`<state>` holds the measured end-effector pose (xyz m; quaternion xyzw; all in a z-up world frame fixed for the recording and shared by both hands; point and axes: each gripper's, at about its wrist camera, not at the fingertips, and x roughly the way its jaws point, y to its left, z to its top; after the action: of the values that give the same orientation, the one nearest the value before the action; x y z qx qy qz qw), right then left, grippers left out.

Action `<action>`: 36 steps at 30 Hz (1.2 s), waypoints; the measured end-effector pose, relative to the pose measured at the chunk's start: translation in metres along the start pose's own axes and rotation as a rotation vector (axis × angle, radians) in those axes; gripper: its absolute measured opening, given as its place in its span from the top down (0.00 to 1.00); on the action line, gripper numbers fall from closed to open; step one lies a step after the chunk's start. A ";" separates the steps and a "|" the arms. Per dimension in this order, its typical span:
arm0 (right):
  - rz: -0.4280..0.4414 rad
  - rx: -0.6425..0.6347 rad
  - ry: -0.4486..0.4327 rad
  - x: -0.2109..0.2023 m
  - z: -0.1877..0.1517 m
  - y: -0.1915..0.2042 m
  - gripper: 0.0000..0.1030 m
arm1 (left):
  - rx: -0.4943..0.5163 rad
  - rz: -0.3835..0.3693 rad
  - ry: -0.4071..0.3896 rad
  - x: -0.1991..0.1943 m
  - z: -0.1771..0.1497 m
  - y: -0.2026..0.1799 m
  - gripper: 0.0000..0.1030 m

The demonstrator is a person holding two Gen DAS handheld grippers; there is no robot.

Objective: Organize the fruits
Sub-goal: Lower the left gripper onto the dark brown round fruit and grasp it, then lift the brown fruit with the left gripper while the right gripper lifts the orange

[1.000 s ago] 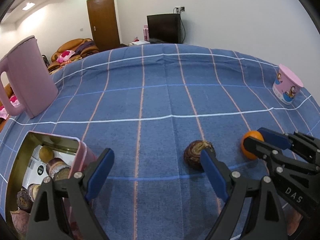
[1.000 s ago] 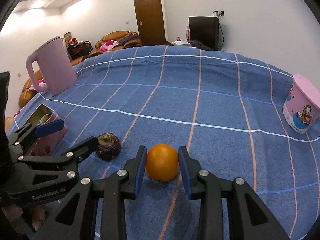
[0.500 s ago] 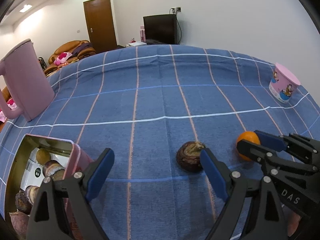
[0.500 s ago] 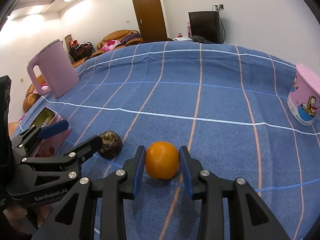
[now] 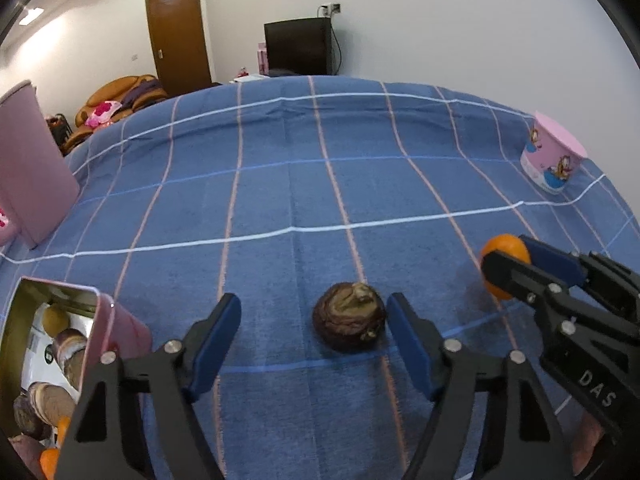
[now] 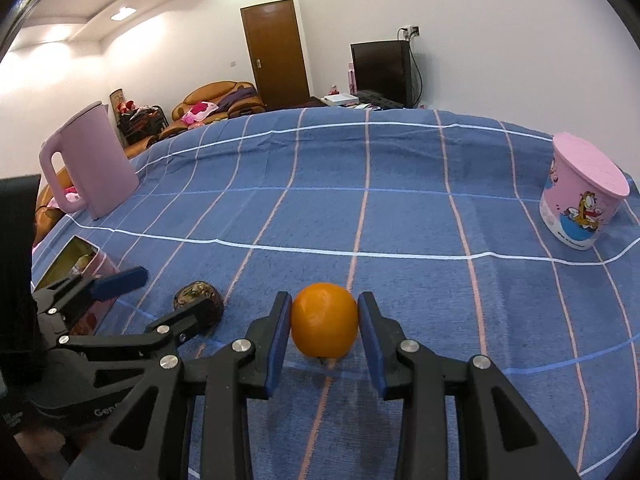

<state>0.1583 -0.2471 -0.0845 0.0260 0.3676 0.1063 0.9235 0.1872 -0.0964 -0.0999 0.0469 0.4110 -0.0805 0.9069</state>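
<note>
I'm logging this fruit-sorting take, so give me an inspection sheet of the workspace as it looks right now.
Surface: blue checked tablecloth, smooth.
Job's things: orange between the right gripper's pads; dark brown fruit on the cloth; pink tin open, fruit inside.
Clutter: pink kettle; pink cartoon cup.
Grippers: left gripper open around the brown fruit, not gripping; right gripper closed on the orange.
Cables: one hanging from a wall socket behind the TV.
Surroundings: brown door, sofa.
</note>
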 end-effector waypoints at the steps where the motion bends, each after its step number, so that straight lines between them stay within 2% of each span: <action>1: -0.004 -0.004 0.000 0.000 0.000 0.001 0.65 | 0.011 -0.007 0.007 0.001 0.000 -0.002 0.31; 4: -0.010 -0.015 0.003 0.001 0.000 0.003 0.65 | 0.035 -0.038 0.043 0.008 0.001 -0.007 0.46; 5: -0.010 -0.015 0.004 0.001 0.000 0.003 0.65 | 0.031 -0.053 0.055 0.009 0.000 -0.007 0.47; 7: -0.007 -0.012 0.009 0.002 0.000 0.002 0.65 | 0.015 -0.074 0.052 0.010 0.001 -0.004 0.57; 9: -0.002 -0.008 0.010 0.003 0.000 0.001 0.65 | 0.015 -0.081 0.046 0.009 0.001 -0.003 0.61; 21: 0.001 -0.036 -0.042 -0.008 -0.003 0.005 0.65 | 0.037 -0.078 -0.020 -0.003 -0.002 -0.006 0.62; 36: 0.005 -0.085 -0.106 -0.022 -0.006 0.017 0.65 | -0.013 -0.089 -0.119 -0.020 -0.003 0.006 0.62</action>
<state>0.1357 -0.2355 -0.0716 -0.0067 0.3132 0.1227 0.9417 0.1725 -0.0882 -0.0867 0.0177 0.3586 -0.1207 0.9255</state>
